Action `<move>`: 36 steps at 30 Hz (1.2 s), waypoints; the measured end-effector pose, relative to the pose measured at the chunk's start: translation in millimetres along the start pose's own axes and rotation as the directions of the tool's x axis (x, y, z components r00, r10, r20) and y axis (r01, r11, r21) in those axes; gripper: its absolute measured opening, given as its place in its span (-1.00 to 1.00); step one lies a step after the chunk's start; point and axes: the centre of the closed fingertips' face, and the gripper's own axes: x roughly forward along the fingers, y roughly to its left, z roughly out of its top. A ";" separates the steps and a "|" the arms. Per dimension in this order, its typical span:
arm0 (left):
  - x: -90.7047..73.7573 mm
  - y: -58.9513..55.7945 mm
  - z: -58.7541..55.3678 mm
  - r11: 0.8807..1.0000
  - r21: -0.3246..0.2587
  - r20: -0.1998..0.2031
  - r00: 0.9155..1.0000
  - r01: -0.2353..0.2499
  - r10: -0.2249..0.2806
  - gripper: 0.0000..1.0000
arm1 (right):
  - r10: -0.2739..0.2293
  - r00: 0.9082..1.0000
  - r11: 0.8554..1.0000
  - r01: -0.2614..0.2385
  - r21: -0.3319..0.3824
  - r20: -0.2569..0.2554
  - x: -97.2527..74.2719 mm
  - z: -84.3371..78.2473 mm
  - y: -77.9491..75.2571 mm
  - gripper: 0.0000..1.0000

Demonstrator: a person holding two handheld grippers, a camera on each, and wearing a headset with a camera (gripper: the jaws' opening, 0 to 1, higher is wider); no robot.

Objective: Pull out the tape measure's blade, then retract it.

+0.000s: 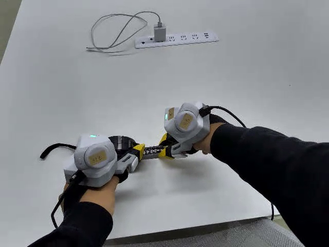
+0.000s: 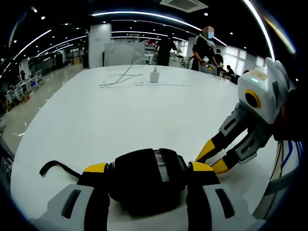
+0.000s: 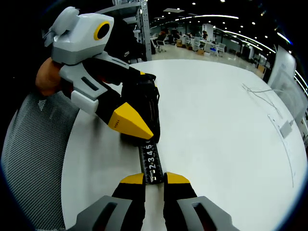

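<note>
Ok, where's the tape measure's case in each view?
Head view: tape measure's case, lower left of centre.
Left gripper view: case, bottom centre, between that view's own jaws.
Right gripper view: case, left of centre, above the blade.
Shared landmark: the white charger beyond it.

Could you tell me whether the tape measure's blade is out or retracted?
Partly out: numbered blade runs from the case to the right tongs.

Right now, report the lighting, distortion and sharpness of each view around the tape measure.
Head view: even light, soft shadows on the white table. Left gripper view: fisheye bends the ceiling lights; the black tape measure case reads dark, with little detail. Right gripper view: blade numerals are sharp; the table edge curves.
</note>
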 end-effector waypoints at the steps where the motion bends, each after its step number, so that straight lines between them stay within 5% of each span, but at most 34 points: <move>1: 0.0 0.0 0.0 1.000 0.001 0.001 1.000 0.000 0.000 0.20 | 0.000 1.000 1.000 0.000 0.000 0.000 0.1 0.2 0.0 -0.80; 36: 0.1 0.1 -0.8 1.000 -0.013 -0.012 1.000 0.000 0.000 0.20 | 0.011 1.000 1.000 -0.011 -0.027 0.009 9.4 11.3 2.2 -0.80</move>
